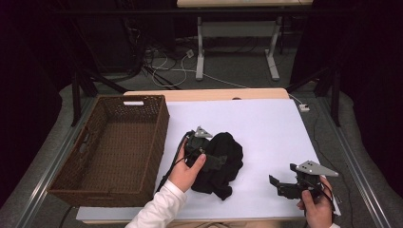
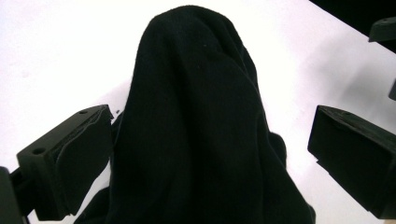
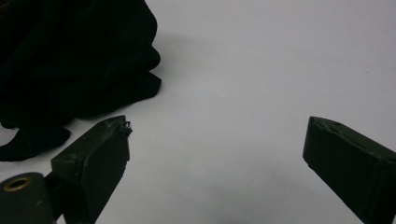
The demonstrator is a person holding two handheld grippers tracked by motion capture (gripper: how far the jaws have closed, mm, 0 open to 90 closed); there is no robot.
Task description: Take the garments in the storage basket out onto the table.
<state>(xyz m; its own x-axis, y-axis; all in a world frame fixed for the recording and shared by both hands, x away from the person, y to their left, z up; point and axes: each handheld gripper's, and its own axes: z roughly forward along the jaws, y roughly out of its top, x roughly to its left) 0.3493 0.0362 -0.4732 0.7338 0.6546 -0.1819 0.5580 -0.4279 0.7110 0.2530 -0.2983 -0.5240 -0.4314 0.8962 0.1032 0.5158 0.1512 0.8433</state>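
In the left gripper view the black cloth [image 2: 196,130] runs off the bottom edge and hides the worktop [image 2: 60,56] between the jaws; the right gripper view cuts it at the top-left corner

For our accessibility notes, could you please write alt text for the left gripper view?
A crumpled black cloth rises between the open jaws of the left hand-held gripper, on a white table. Neither jaw has closed on it.

plain black crumpled cloth [image 1: 223,159] on the white table sheet [image 1: 266,128], dark brown woven wicker basket [image 1: 114,147] left of the cloth
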